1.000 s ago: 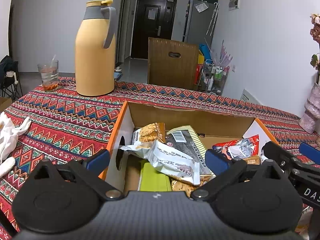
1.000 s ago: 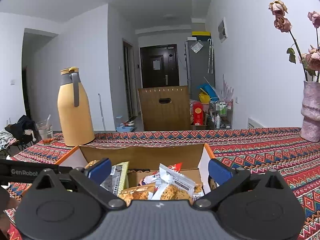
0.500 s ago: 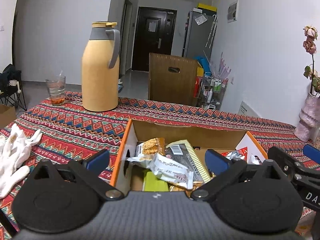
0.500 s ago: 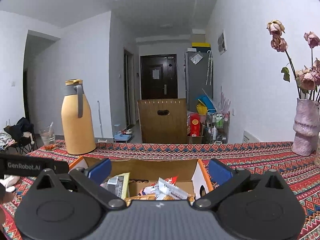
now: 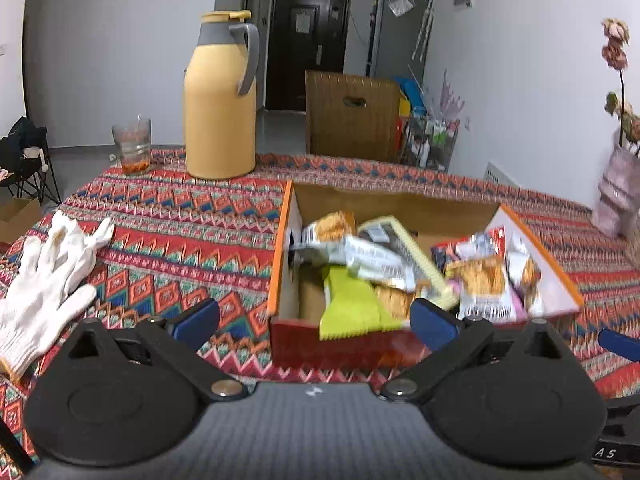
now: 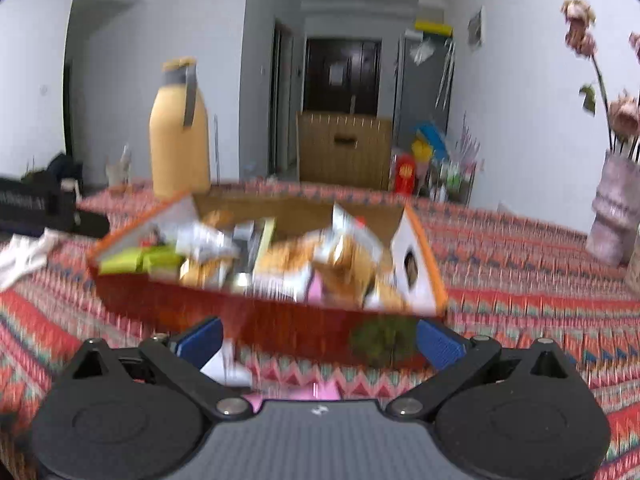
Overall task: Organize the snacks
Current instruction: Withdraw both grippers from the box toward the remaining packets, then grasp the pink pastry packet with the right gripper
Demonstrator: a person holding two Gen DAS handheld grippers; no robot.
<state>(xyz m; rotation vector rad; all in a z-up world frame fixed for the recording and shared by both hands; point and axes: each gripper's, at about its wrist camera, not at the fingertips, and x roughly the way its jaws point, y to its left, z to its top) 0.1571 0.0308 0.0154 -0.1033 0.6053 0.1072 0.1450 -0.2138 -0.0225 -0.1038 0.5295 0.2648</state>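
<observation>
Most snack packets (image 5: 476,280) already lie heaped in the cardboard box (image 5: 396,206) at 12 o'clock on the tabltop, both the left gripper (image 5: 316,320) and right gripper (image 6: 318,338) hold their fingers spread and empty, and only a pink packet (image 6: 320,392) at 6 o'clock seems left.

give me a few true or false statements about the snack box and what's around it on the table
1. The box holds several snack packets. True.
2. The left claw is shut on a snack packet. False: its fingers are spread apart with nothing between them.
3. A yellow jug stands on the tablecloth behind the box. True.
4. The white gloves lie inside the box. False: they lie on the tablecloth to the left of it.
5. The right claw is open, with the box in front of it. True.
6. The glass stands to the right of the jug. False: in the left wrist view it stands to its left.
</observation>
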